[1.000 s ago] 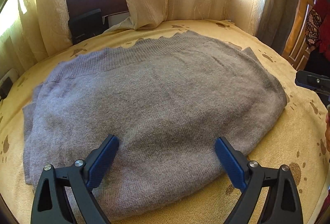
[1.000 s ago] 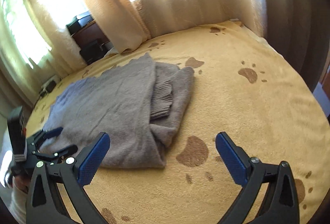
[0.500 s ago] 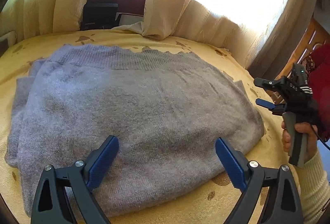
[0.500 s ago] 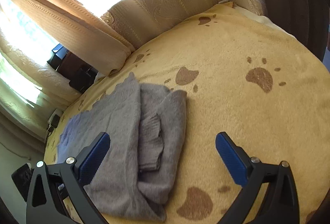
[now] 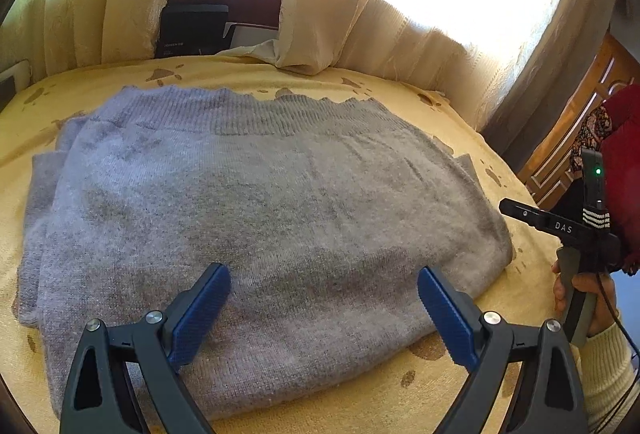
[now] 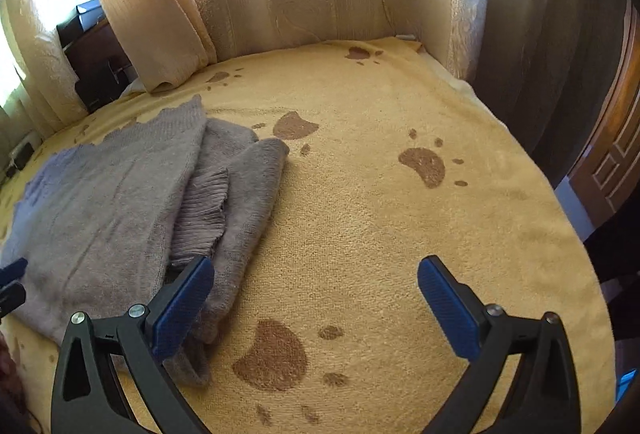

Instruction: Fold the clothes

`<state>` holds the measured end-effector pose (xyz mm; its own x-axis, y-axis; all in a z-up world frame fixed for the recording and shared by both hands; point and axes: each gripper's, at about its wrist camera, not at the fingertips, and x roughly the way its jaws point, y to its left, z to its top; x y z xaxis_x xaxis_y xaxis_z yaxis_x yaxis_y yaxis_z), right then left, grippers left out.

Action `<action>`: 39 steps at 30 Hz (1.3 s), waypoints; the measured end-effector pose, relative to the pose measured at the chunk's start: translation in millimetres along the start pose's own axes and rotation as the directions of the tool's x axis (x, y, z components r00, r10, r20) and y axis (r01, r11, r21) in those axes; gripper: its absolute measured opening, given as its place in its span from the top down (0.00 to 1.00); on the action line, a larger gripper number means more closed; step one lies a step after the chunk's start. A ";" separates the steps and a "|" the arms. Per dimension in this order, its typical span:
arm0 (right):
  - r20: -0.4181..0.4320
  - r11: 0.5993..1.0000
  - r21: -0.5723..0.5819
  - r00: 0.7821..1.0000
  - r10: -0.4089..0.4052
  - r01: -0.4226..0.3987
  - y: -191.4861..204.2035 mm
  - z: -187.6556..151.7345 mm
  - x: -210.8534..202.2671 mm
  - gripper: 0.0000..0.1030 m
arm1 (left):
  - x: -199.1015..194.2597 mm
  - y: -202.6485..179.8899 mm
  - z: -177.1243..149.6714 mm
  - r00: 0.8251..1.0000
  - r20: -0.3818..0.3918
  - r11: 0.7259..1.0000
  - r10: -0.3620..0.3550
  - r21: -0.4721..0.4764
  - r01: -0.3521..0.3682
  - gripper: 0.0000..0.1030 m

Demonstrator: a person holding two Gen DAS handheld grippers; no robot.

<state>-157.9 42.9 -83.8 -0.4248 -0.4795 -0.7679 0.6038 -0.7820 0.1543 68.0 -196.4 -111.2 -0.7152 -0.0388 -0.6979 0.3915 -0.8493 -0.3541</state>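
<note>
Here both grippers' fingers (image 5: 204, 310) gape wide over the sweater (image 5: 260, 210), empty.

A bed (image 6: 360, 234) covered with a yellow blanket (image 5: 460, 394) printed with brown paw marks carries everything. In the right wrist view, a large paw print (image 6: 272, 356) shows at 6 o'clock and another (image 6: 424, 164) at about 2 o'clock. A grey knitted sweater (image 5: 260, 210), folded, lies flat directly on the blanket; in that view it (image 6: 120, 202) sits at 9 o'clock, with a ribbed cuff (image 6: 202, 210) resting on its folded right-hand layers.
</note>
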 end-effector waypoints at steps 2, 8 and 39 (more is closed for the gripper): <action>0.013 0.971 0.111 0.977 0.212 -0.212 -16.7 3.9 -8.3 0.00 | 3.1 -4.7 10.1 0.999 -0.014 0.999 -0.029 -0.032 0.028 0.06; -0.060 0.655 0.281 0.668 0.742 -0.702 -10.4 5.0 3.8 0.00 | 39.2 -47.2 43.0 0.995 -0.077 0.998 -0.058 -0.027 0.057 0.06; -0.419 0.504 0.040 0.444 0.792 -0.863 40.8 -23.5 20.8 0.00 | 192.2 -120.5 121.2 0.883 -0.216 0.904 -0.416 -0.205 0.375 0.06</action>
<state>-126.3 10.4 -108.0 0.5724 -0.6655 -0.4791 0.6443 0.0035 0.7648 -186.7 -165.3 -127.2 -0.6698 0.4325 -0.6036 0.2043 -0.6742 -0.7098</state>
